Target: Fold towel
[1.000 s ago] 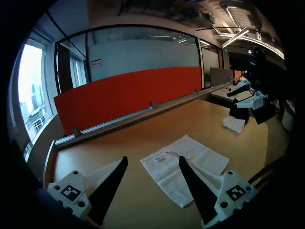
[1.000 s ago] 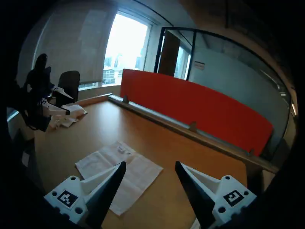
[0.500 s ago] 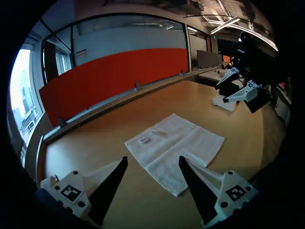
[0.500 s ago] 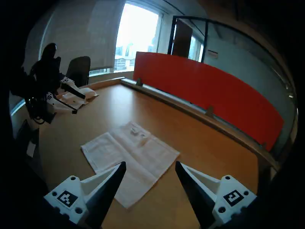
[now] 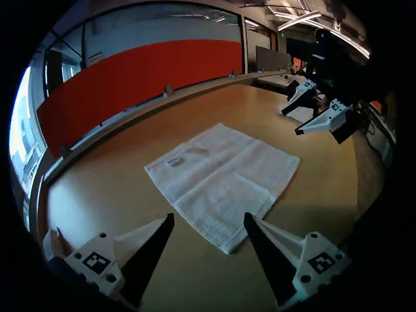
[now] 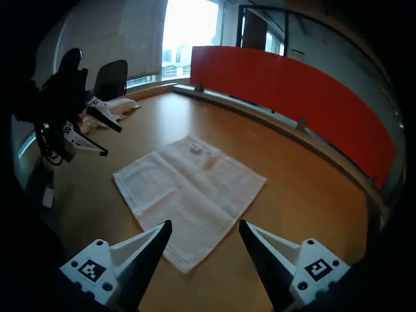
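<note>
One towel, one crumpled cloth, one chair, one red divider, one table

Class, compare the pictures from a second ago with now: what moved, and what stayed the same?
Both the left gripper and the right gripper have tipped down and closed in on the towel, which now lies just ahead of their fingertips. Neither has taken hold; both stay open. The towel stays spread flat on the table.

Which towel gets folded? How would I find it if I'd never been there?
Look at the long wooden table that runs along the red screen. In its middle lies the towel, white and spread flat. The other white cloth, off near the chair, is crumpled; this one is smooth with a small tag near one edge.
</note>
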Available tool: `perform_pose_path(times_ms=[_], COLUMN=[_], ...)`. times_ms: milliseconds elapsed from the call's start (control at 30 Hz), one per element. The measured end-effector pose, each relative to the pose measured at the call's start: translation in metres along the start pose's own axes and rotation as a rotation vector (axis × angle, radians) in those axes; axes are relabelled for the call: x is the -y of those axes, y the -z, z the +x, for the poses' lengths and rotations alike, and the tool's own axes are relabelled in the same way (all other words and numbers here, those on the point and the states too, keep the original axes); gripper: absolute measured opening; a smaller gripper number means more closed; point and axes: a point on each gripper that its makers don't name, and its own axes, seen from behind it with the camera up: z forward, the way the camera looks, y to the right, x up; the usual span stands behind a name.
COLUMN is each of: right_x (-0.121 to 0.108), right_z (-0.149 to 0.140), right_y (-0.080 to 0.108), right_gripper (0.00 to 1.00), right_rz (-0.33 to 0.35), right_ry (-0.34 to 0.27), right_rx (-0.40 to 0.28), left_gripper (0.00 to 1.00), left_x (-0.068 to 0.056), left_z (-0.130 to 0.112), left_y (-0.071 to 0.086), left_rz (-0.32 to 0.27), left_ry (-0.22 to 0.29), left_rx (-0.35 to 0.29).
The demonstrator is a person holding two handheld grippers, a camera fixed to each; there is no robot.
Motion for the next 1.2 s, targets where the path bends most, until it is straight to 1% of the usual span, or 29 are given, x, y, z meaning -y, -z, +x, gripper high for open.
perform_pose_path(times_ms=[200,467,667,767,900,1067,1200], right_x=[0.008,0.012,0.016,0.018,0.020,0.022,0.022], right_z=[-0.020,-0.047,-0.063,-0.068,-0.076,-0.081,-0.084], right_y=[-0.013,-0.022,-0.026,-0.026,-0.025,-0.026,-0.027], right_gripper=[1.00,1.00,1.00,1.00,1.00,1.00,1.00], right_rz=[0.025,0.046,0.068,0.080,0.092,0.102,0.111], right_ry=[0.001,-0.002,-0.002,-0.010,-0.010,-0.005,-0.007], right_rx=[0.041,0.097,0.130,0.145,0.165,0.180,0.189], left_gripper=[0.99,0.99,0.99,0.99,1.00,1.00,0.99], left_x=[-0.007,-0.018,-0.022,-0.024,-0.027,-0.028,-0.028], left_z=[-0.017,-0.042,-0.061,-0.066,-0.070,-0.075,-0.075], left_y=[-0.017,-0.030,-0.036,-0.038,-0.040,-0.043,-0.043], left_rz=[-0.026,-0.058,-0.065,-0.068,-0.074,-0.074,-0.076], left_ry=[-0.007,-0.004,-0.003,0.007,0.022,0.026,0.036], left_rx=[0.044,0.111,0.166,0.189,0.206,0.228,0.233])
